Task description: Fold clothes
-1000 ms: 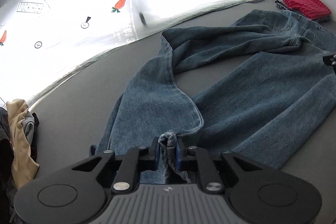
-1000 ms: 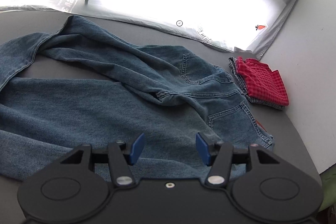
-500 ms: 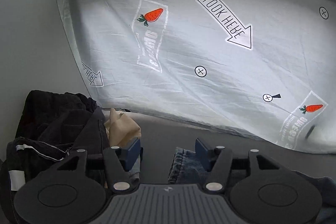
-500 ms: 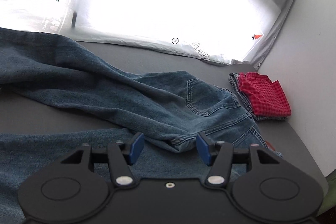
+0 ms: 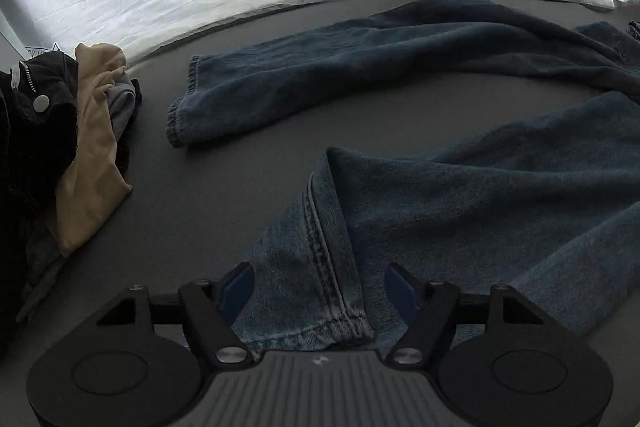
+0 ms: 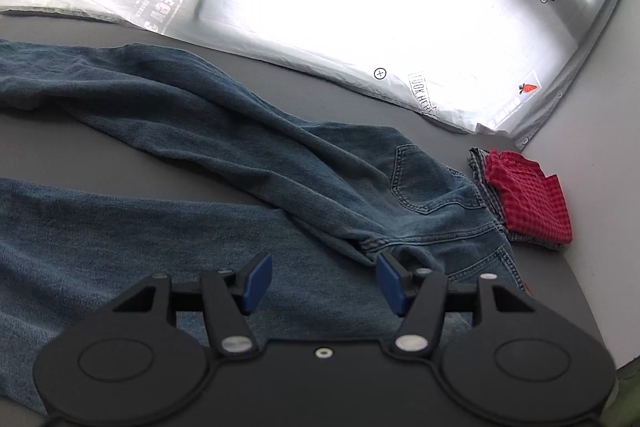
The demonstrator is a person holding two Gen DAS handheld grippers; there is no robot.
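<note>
A pair of blue jeans (image 5: 480, 207) lies spread on the dark grey table (image 5: 224, 195), both legs stretched toward the left. The far leg's hem (image 5: 182, 107) rests flat. My left gripper (image 5: 320, 291) stands open just above the near leg's hem (image 5: 340, 323), which lies between the fingers without the pads touching it. In the right wrist view the jeans (image 6: 280, 167) show their back pocket (image 6: 424, 183). My right gripper (image 6: 325, 281) hangs open over the denim where the two legs meet, holding nothing.
A heap of clothes sits at the table's left end: a black garment (image 5: 32, 131) and a tan one (image 5: 92, 155). A folded red checked cloth (image 6: 528, 199) lies at the right end by the grey wall (image 6: 600, 207). A white printed sheet (image 6: 360, 7) hangs behind.
The left gripper let go of the pinched denim hem, swung off to the left and came back down over the near leg's hem. The right gripper edged toward the crotch seam.
</note>
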